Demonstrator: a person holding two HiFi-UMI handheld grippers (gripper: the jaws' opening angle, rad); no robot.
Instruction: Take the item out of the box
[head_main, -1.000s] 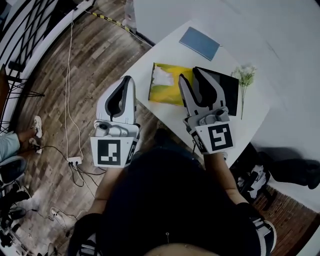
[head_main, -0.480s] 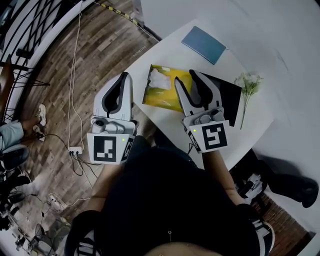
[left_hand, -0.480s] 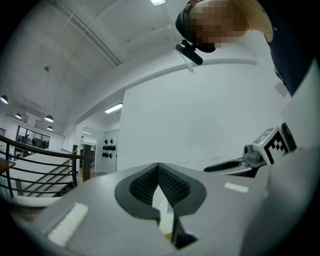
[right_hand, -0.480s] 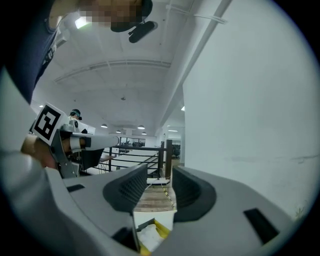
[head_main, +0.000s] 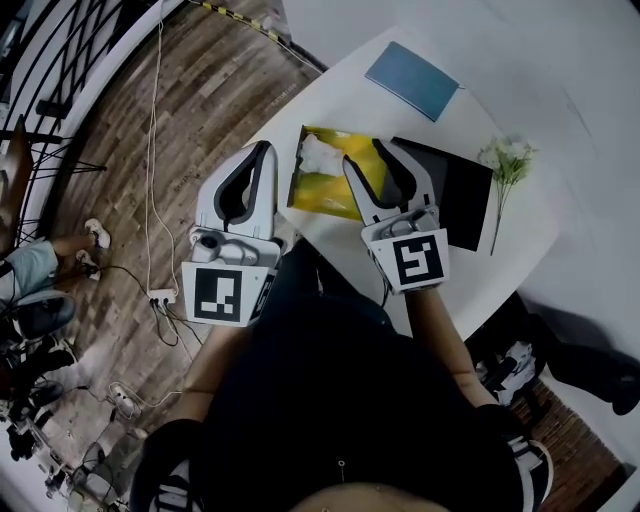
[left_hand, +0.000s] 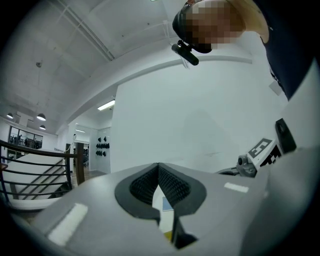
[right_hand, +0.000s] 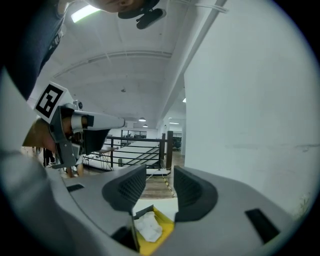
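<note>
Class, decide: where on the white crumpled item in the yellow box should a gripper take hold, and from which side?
Pinch the white item at its raised, crumpled middle, from above. The yellow box lies flat and open, its walls around the item, so a sideways approach looks blocked; the bunched folds should give a good hold.

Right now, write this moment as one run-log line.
left gripper: shut, empty | right gripper: jaws just opening, empty, by box | item: in box
</note>
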